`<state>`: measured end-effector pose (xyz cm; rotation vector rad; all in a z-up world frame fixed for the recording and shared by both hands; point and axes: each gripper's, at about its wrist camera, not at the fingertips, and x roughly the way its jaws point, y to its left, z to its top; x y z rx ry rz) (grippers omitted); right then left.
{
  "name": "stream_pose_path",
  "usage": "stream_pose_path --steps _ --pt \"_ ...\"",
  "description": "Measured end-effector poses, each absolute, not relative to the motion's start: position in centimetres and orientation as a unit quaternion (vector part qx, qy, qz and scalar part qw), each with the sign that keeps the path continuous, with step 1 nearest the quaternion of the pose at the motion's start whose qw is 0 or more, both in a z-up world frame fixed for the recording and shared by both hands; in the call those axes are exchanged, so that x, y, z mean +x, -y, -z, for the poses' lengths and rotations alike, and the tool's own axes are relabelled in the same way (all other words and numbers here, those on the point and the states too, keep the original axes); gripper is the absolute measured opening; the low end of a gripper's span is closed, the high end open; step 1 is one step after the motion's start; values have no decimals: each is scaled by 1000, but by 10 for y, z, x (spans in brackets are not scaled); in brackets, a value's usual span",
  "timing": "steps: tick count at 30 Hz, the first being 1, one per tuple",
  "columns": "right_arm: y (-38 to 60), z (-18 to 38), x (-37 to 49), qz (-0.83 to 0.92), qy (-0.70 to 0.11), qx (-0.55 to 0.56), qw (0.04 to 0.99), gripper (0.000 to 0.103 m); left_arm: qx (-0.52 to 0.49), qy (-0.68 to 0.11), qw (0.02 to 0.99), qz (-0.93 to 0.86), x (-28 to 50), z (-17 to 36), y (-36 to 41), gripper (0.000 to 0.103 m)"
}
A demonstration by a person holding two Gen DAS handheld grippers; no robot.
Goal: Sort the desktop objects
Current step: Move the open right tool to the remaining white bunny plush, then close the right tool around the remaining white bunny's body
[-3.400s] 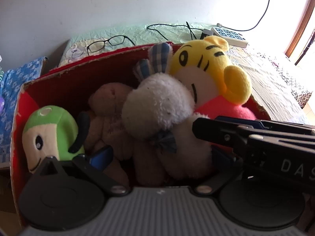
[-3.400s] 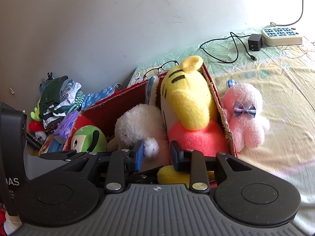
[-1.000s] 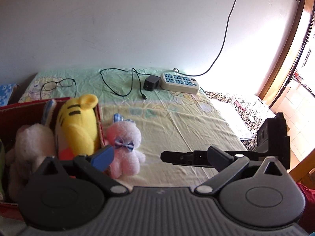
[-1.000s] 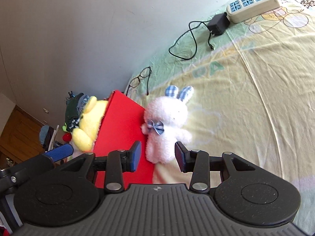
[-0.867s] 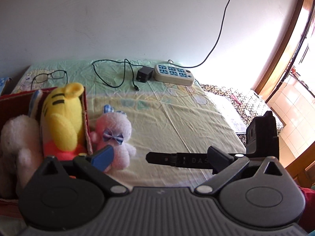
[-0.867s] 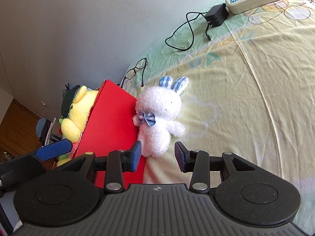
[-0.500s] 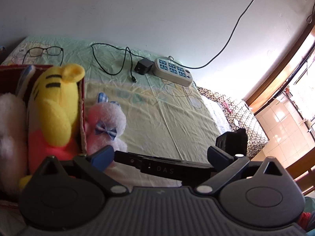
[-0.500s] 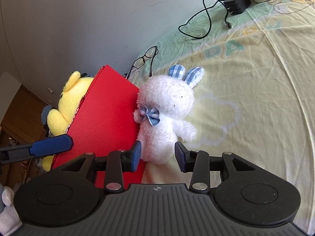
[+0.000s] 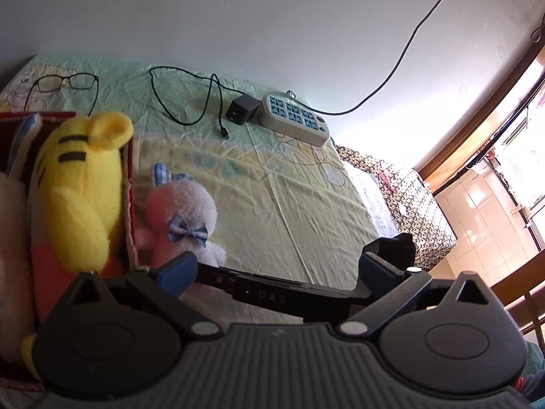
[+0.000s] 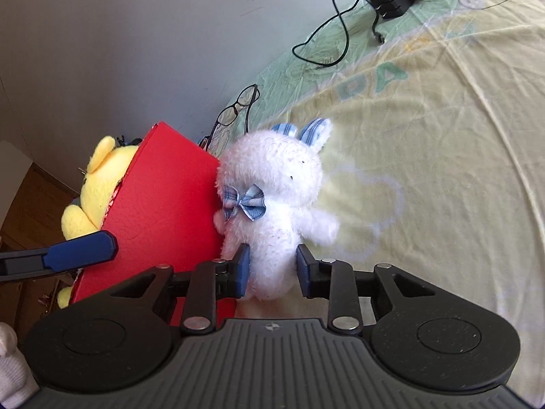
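Note:
A white-pink plush rabbit [image 10: 272,197] with a blue bow leans on the outside of the red box [image 10: 163,204] on the bed sheet. My right gripper [image 10: 274,269] has its jaws closing on the rabbit's lower body, both pads against the fur. In the left wrist view the rabbit [image 9: 184,211] sits beside the box wall [image 9: 131,204], with a yellow tiger plush [image 9: 78,187] inside the box. My left gripper [image 9: 281,269] is open and holds nothing; the right gripper's black body crosses between its fingers. One blue left fingertip [image 10: 81,252] shows beside the box.
Glasses [image 9: 64,81] lie at the back of the bed. A black charger [image 9: 243,110] with its cable and a white power strip [image 9: 294,122] sit near the wall. The bed's edge drops to a tiled floor at the right. More plush toys fill the box.
Both grippers left the box and swung toward the rabbit. The right gripper sank to it, and its jaws narrowed onto the rabbit's lower body in the last half second.

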<state>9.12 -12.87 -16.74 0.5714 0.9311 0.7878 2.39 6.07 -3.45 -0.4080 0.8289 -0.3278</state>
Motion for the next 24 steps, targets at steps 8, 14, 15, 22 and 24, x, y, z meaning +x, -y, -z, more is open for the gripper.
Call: stream_pose_path --steps 8,14,15,22,24 --pt "209 155 57 -308 -435 255 806 32 -172 -411 875 190 22 43 -21 101" --pt "260 154 35 -248 -425 280 824 33 -110 -414 887 174 16 58 19 100" --pt "265 153 34 -240 -419 286 827 33 -109 -417 888 161 18 63 22 99" --pt "260 145 55 -261 -385 313 828 33 -105 -449 887 37 22 99 27 83" --pt "250 148 66 -277 -387 320 819 34 -116 -448 886 22 22 101 23 79"
